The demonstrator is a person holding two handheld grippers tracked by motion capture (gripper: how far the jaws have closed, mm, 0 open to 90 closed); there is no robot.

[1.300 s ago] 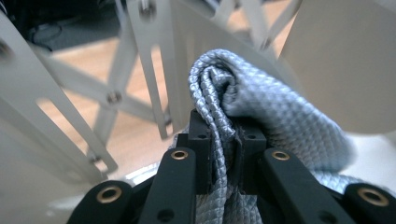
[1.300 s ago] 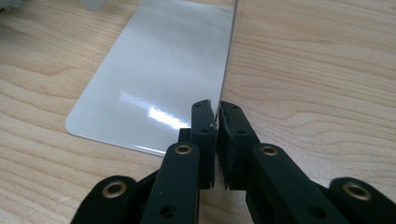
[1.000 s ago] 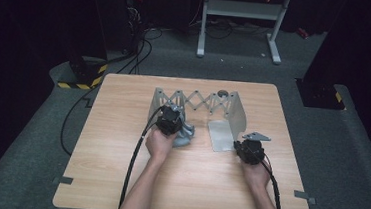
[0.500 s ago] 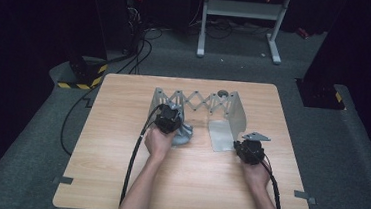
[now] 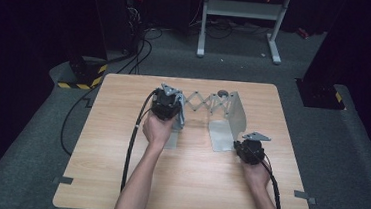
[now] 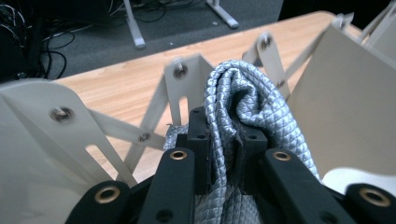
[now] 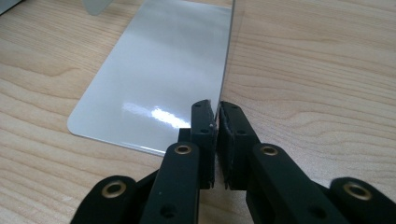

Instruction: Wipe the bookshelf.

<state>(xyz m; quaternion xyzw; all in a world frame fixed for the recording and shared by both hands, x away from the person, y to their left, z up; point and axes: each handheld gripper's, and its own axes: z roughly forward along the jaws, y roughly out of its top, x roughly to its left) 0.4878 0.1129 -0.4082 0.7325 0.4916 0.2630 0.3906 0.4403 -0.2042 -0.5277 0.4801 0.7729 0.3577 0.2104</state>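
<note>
Between the rack's end plates, left gripper (image 6: pixel 223 154) is clamped on the folded quilted cloth (image 6: pixel 247 107), lifted near the table's far edge. Right gripper (image 7: pixel 217 140) pinches the rack base plate (image 7: pixel 159 70). Cloth not yet seated in the expanding rack (image 5: pixel 208 104).

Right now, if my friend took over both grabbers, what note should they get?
Left gripper: shut on the silver quilted cloth, held up between the end plates of the metal folding rack.
Right gripper: shut, with nothing between the jaws, resting at the near edge of the rack's flat base plate on the wooden table.
Done: the cloth is gripped and off the table.
Left: probably to set the cloth where it belongs on the rack and let go; I can't tell the exact spot. The right gripper looks placed to steady the rack.
</note>
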